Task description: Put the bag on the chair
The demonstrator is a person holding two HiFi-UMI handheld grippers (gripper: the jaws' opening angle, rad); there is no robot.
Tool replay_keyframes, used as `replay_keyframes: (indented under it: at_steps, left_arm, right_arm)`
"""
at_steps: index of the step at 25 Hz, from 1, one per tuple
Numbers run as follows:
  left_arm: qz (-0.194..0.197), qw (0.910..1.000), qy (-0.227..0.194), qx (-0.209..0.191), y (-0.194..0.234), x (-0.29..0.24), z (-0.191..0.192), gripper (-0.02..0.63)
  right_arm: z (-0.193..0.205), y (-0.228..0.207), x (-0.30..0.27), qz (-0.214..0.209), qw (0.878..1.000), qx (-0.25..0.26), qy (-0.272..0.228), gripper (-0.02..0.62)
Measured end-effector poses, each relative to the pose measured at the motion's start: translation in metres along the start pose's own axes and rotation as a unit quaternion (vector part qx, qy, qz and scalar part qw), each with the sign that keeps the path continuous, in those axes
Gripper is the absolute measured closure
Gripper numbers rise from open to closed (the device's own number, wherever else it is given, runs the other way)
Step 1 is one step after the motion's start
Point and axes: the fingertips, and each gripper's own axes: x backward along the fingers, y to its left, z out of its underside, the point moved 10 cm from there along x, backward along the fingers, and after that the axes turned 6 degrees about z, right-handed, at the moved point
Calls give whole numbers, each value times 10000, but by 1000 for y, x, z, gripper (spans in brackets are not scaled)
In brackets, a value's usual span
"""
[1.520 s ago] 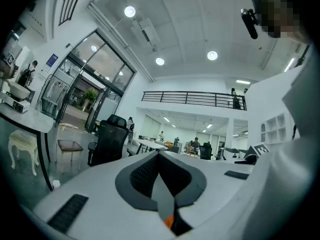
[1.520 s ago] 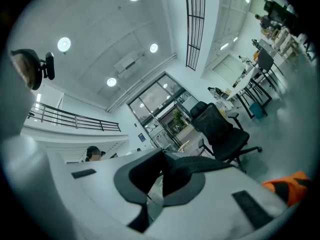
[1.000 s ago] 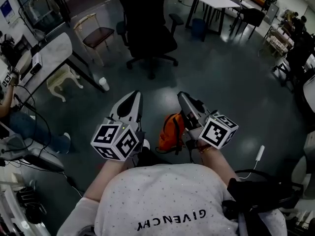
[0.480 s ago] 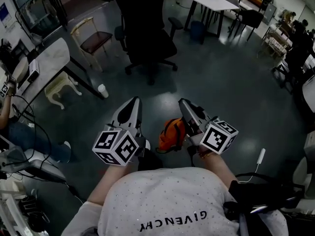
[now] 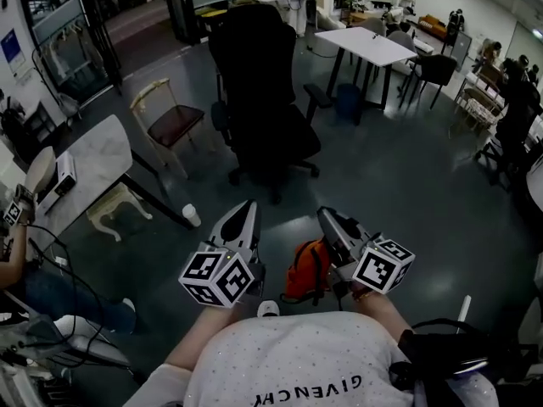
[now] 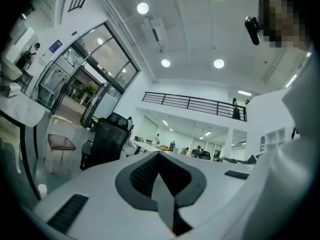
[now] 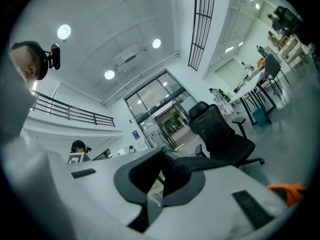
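Note:
An orange bag [image 5: 307, 270] with black straps hangs off the floor between my two grippers, close against the right one. My right gripper [image 5: 324, 213] is shut, and the bag's strap seems to run up into it. An orange edge of the bag [image 7: 287, 191] shows low in the right gripper view. My left gripper [image 5: 249, 206] is shut and holds nothing, a little left of the bag. Both point at a black office chair [image 5: 263, 91] straight ahead, with an open stretch of floor in between. The chair [image 6: 105, 141] also shows past the left gripper [image 6: 160, 154], and the chair [image 7: 220, 134] past the right gripper [image 7: 162, 151].
A wooden chair with a dark red seat [image 5: 170, 117] stands left of the office chair. A marble table [image 5: 85, 164], a white stool [image 5: 114, 210] and a white cup [image 5: 193, 216] on the floor are at the left. A white table [image 5: 373, 45] stands behind, with people at the far right.
The black office chair now shows in full and higher up the room is visible. Both grippers and the hanging bag sit lower in the head view, still side by side.

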Motion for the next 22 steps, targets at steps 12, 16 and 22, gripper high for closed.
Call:
replay_keyframes:
  at_steps: [12,16,22]
  left_arm:
    - [388,9992,-8,-84,107,-56,-52,606]
    - [520,9985,147,-24,132,-66,-57,606]
    - [782,9968,122,73,155,-73,-49,605]
  right_arm:
    - [-26,-5,-126,22,9994,194,-294,604]
    - [-22,-7,-153,105,9996,142,-239,604]
    - [-6,-17,-179,189,9998,87,-36,604]
